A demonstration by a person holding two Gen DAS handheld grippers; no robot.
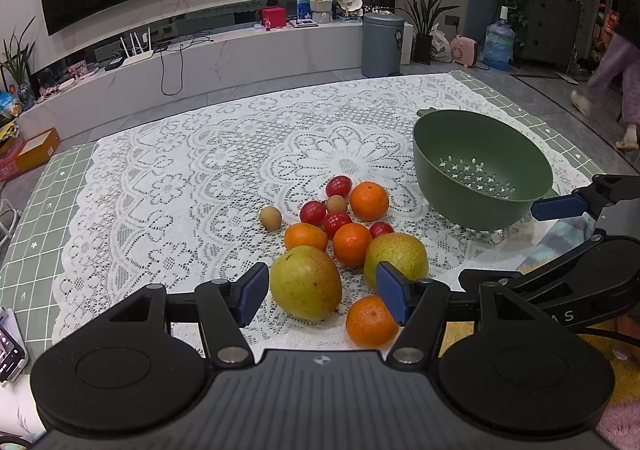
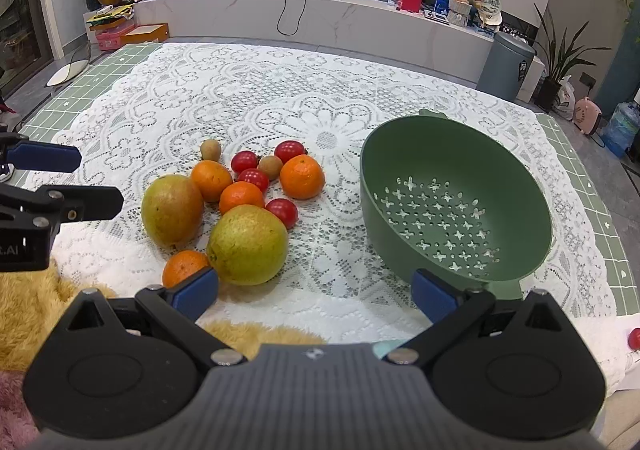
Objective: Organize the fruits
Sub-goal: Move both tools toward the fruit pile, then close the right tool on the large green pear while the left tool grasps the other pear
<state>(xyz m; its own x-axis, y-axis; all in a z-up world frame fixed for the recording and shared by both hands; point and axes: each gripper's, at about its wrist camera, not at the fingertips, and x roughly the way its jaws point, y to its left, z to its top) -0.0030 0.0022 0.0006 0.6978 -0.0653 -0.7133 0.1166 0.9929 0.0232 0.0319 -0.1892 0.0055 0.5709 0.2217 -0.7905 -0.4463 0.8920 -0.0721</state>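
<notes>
A heap of fruit lies on the lace tablecloth [image 1: 192, 178]: two large yellow-green pears [image 1: 306, 284] [image 2: 248, 244], several oranges [image 1: 369, 201] [image 2: 302, 176], several red cherry tomatoes [image 1: 338, 186] [image 2: 245, 161] and two small brown fruits [image 1: 270, 218] [image 2: 211, 149]. To the right of the heap stands an empty green colander [image 1: 448, 186] [image 2: 400, 218]. My left gripper [image 1: 322, 296] is open; in its view the near pear and an orange [image 1: 370, 322] show between its blue pads, which press on neither. My right gripper [image 2: 316, 296] is open with nothing in it, at the table's near edge between heap and colander.
Each gripper shows in the other's view, the right gripper [image 1: 520, 242] and the left gripper [image 2: 68, 178]. A fluffy yellow cloth [image 2: 24, 310] lies at the near edge. One stray tomato [image 2: 634, 338] sits at the far right. A person [image 1: 616, 62] walks beyond the table.
</notes>
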